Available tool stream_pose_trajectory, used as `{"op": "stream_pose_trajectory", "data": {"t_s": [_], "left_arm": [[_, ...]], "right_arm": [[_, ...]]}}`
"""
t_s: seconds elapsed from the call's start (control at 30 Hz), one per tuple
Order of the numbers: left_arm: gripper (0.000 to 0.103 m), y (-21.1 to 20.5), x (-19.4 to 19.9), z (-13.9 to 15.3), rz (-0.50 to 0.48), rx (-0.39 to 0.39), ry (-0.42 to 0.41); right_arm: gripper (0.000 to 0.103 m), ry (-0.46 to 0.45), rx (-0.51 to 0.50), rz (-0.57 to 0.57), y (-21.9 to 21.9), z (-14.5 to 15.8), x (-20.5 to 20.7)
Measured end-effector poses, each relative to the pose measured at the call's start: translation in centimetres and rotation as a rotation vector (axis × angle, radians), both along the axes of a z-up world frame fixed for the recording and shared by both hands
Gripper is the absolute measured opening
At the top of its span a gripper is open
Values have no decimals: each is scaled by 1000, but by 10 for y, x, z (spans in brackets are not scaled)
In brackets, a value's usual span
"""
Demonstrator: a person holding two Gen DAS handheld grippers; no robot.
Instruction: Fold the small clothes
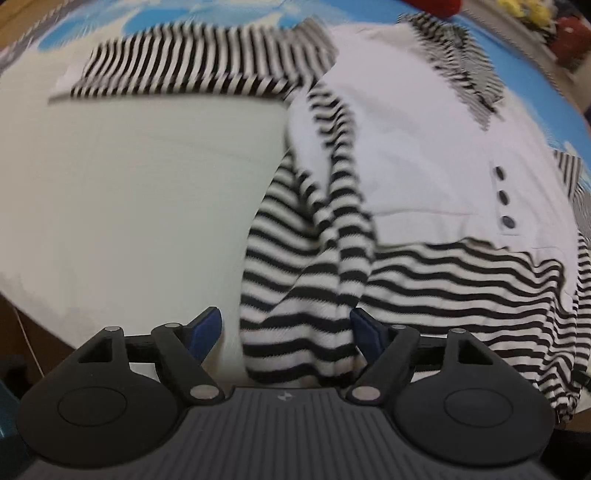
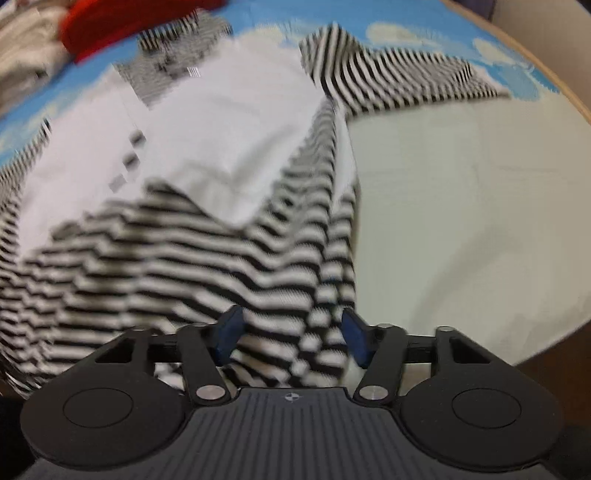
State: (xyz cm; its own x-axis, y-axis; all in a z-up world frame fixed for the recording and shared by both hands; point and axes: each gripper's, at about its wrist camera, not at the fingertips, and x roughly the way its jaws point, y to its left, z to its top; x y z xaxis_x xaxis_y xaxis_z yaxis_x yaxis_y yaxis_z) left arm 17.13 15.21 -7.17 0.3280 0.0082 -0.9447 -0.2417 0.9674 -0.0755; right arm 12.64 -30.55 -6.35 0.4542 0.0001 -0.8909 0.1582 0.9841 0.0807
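**Striped hem between both sets of fingers, grasp not yet closed**

Left wrist view: The left gripper (image 1: 286,332) hangs low over the near edge of a small white top with black-and-white striped sleeves, hem band and three dark buttons (image 1: 424,147). The garment lies spread on a pale cream cloth with a blue cloud print (image 1: 129,184) covering the tabletop. The blue-padded fingers (image 1: 205,330) stand wide apart. A bunched fold of the striped hem (image 1: 299,325) sits between them, close against the right-hand pad and clear of the left one. Nothing is clamped. One striped sleeve (image 1: 192,70) lies stretched out flat at the far side, and the buttons (image 1: 503,199) face up.

Right wrist view: The right gripper (image 2: 291,338) is also at the striped hem (image 2: 280,332), its fingers (image 2: 229,334) parted with fabric between the pads but not pinched. Motion blur prevents a finer reading of contact. A red item (image 2: 122,26) lies beyond the garment at the far edge.

Assessment: The step in hand appears to be taking the hem at two points. Both sets of fingers should close on all layers of the hem, set apart along the edge, so the fold lifts evenly. Pinching a single layer would likely skew the crease.
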Motion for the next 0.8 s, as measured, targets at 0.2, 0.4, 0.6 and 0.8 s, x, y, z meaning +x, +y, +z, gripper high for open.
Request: {"op": "stream_pose_trajectory", "data": {"t_s": [0.2, 0.4, 0.6, 0.8], "left_arm": [[13, -2, -17, -10, -51, -104, 14], [11, -2, -42, 1, -91, -146, -33], [34, 0, -49, -1, -63, -59, -14], [37, -23, -55, 37, -168, -36, -255]], "right_arm": [[3, -33, 53, -65, -16, 4, -10], [3, -72, -8, -95, -29, 15, -22], [9, -39, -76, -5, -11, 9, -22], [34, -238, -28, -8, -10, 40, -30]]}}
